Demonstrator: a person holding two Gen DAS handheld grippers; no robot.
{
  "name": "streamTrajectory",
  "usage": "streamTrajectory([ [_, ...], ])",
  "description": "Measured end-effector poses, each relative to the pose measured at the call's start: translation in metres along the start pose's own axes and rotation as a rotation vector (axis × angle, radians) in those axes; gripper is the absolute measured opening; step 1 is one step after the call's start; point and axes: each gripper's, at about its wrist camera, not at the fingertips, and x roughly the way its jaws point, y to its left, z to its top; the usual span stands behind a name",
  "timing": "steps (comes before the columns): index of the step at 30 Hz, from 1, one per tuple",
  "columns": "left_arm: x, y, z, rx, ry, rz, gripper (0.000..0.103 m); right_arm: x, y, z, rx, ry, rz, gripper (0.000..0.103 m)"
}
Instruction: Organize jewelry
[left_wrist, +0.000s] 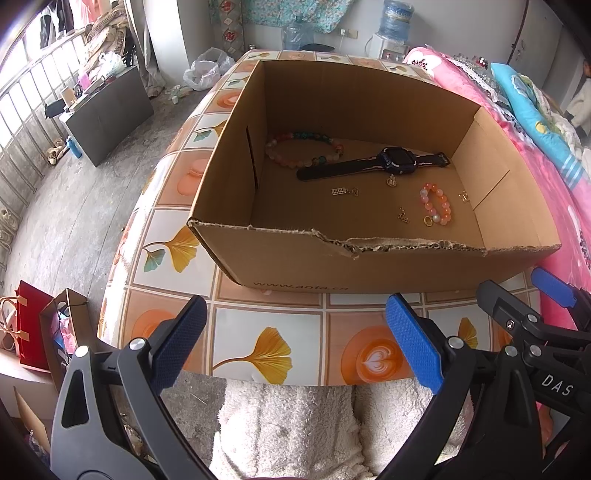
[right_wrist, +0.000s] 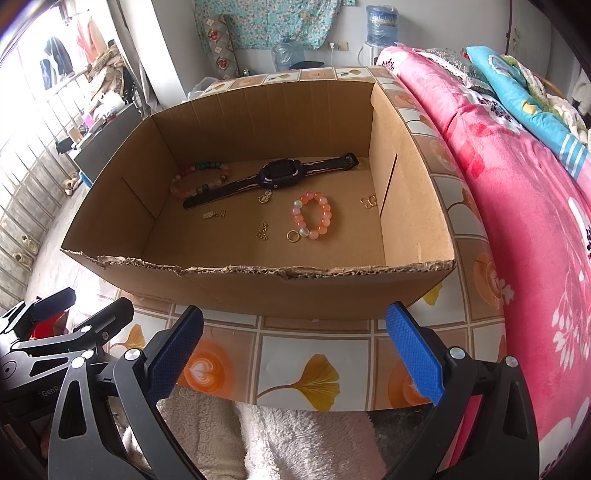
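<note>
Both blue-padded grippers, left (left_wrist: 295, 341) and right (right_wrist: 295, 341), hover wide open and empty before the torn brown cardboard box (right_wrist: 314, 291), where thin gold charms (right_wrist: 261, 232) lying flat beside the orange bead bracelet (right_wrist: 312, 220) could slip their broad pads.

A cardboard box (right_wrist: 258, 291) sits on the table (right_wrist: 314, 354). Inside, the watch (right_wrist: 275, 175) lies far, the bead bracelet (right_wrist: 312, 216) nearer right, a ring (right_wrist: 293, 235) touching it.

Bright window daylight, fisheye-warped edges
</note>
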Motion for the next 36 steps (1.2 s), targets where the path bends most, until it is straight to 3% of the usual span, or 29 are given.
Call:
streamTrajectory([
  [36, 0.0035, 0.0017, -0.0001, -0.001, 0.011, -0.001, 0.094, 0.0023, 0.0006, -0.0024, 0.008, 0.009, -0.001, 0.097],
])
